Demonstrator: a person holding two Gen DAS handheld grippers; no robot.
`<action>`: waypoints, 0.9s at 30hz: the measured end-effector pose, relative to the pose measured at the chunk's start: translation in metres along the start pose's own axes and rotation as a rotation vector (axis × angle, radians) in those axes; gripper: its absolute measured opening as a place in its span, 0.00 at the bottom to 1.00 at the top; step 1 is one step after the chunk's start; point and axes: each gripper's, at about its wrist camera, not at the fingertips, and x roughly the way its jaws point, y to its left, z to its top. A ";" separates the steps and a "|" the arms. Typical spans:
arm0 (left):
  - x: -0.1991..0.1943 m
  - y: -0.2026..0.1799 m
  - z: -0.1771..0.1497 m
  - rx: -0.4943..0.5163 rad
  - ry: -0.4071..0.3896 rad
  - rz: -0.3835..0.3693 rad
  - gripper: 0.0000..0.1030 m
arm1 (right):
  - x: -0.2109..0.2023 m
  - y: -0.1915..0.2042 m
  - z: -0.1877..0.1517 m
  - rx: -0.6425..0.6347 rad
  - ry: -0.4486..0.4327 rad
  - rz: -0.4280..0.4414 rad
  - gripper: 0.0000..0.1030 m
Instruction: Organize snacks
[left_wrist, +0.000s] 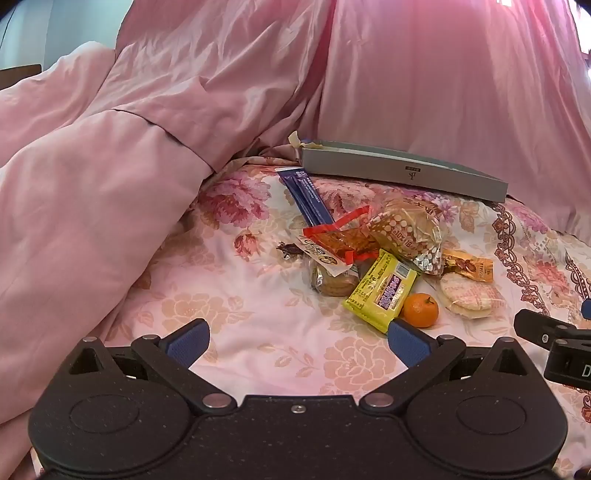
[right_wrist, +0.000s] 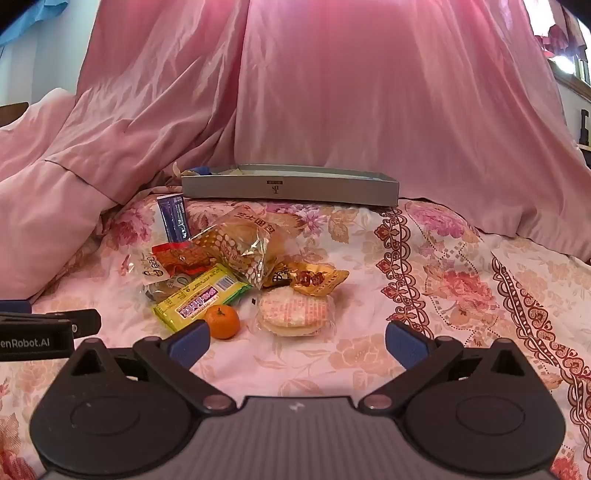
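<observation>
A: Snacks (right_wrist: 236, 273) piled mid-bedsheet (right_wrist: 461, 295), near side of the grey box (right_wrist: 290, 190). Handling?
B: Light, crinkly wrappers, slippery; the rice crackers (right_wrist: 293, 312) look breakable. Pinch packets at sealed edges. The mandarin (right_wrist: 221, 322) is soft and may roll.
A: Grippers?
B: Left gripper (left_wrist: 298, 341) and right gripper (right_wrist: 297, 341) are both spread wide, empty, tilted down just short of the pile.

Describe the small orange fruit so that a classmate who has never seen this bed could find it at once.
On the floral bedsheet, a snack pile lies before the long grey box. At its near edge, touching the yellow-green packet, sits the tangerine: the only round, unwrapped item.
</observation>
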 end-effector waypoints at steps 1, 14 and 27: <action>0.000 0.000 0.000 -0.001 0.000 0.001 0.99 | 0.000 0.000 0.000 0.001 -0.001 0.001 1.00; 0.000 0.000 0.000 0.001 0.000 -0.001 0.99 | 0.000 0.000 -0.001 0.001 0.005 0.001 1.00; 0.000 0.000 0.000 0.001 -0.001 -0.001 0.99 | 0.000 0.000 0.000 0.000 0.008 -0.001 1.00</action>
